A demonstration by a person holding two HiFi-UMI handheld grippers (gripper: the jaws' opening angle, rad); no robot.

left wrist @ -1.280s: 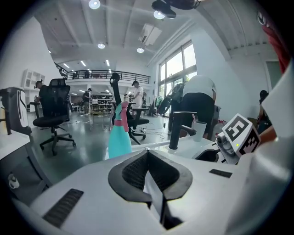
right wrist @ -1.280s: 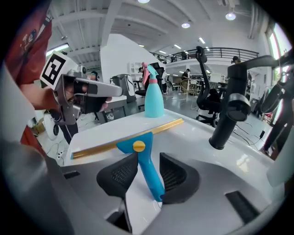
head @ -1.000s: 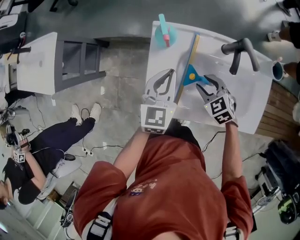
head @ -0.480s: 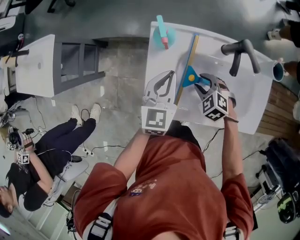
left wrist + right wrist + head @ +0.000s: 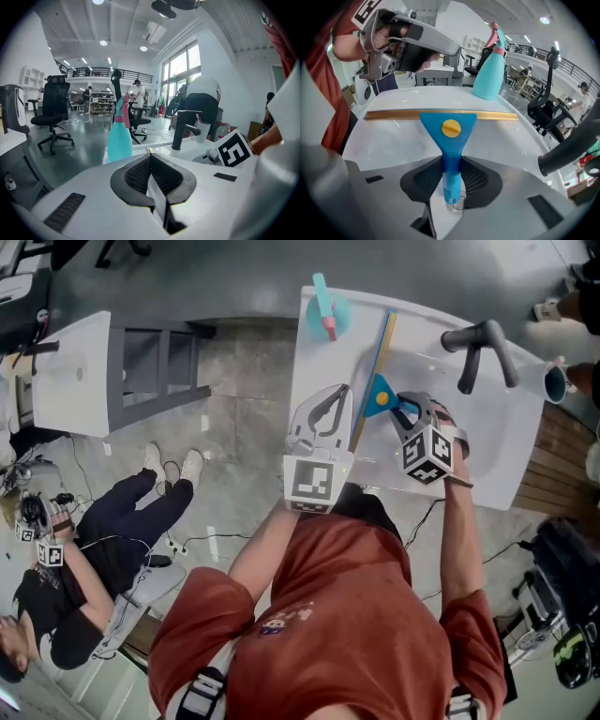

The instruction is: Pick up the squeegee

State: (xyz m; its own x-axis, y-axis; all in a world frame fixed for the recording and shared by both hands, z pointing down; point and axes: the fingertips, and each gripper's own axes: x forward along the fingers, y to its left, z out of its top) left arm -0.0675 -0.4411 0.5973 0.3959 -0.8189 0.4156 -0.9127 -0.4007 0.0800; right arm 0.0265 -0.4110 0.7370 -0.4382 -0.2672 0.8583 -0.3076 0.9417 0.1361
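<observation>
Squeegee lies flat on the white worktop, its blue handle between the right tongs. A second ago they stood wide; they have just been closing and now pinch it, so the grasp looks made and only the lift remains. Left tongs are closed and empty, just beside the blade. Spray bottle and faucet stand well apart, the worktop's near edge is close, and straight up looks free.

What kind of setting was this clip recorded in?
Probably an open-plan office or lab, not a real bathroom: an office chair, a mezzanine railing and tall windows lie beyond a basin with a black faucet.
</observation>
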